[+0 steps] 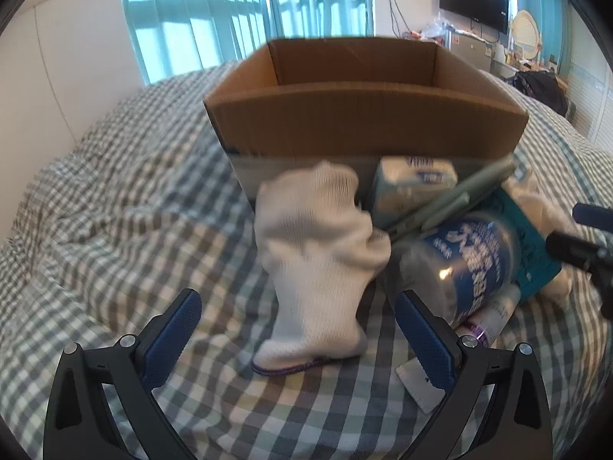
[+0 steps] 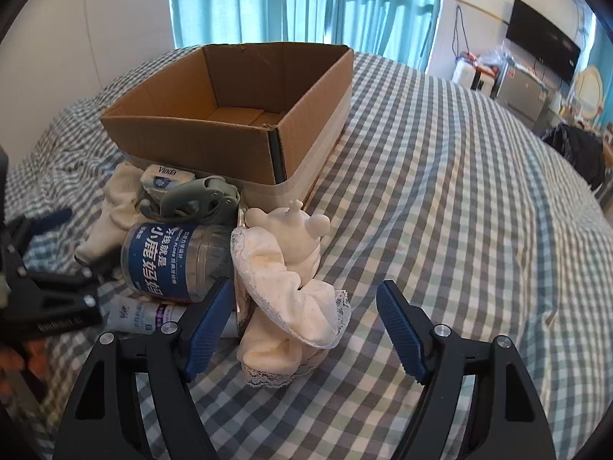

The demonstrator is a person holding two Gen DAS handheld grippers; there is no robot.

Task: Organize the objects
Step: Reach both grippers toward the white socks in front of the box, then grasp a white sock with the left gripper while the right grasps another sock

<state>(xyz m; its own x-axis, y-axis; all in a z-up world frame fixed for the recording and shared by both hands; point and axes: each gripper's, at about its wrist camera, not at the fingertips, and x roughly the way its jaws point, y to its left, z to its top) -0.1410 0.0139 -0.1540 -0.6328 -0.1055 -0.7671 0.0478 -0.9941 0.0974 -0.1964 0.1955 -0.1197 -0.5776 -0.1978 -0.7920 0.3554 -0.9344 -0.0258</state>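
Note:
An empty open cardboard box (image 1: 364, 115) (image 2: 199, 130) stands on the checked bed. In front of it lies a pile: a white sock (image 1: 318, 257) (image 2: 115, 211), a blue-labelled clear jar (image 1: 459, 260) (image 2: 172, 260), a tissue pack (image 1: 413, 184) (image 2: 164, 182), a grey-green clip (image 1: 452, 203) (image 2: 199, 199), a small tube (image 2: 153, 316) and a cream lace-trimmed cloth toy (image 2: 291, 287). My left gripper (image 1: 297, 337) is open, just short of the sock. My right gripper (image 2: 306, 329) is open around the near end of the cloth toy.
The checked blue-and-white bedspread (image 2: 459, 191) stretches to the right. A teal-covered item (image 1: 532, 245) lies behind the jar. A small white card (image 1: 417, 383) lies by my left gripper. Curtained windows, a wall TV and cluttered furniture stand beyond the bed.

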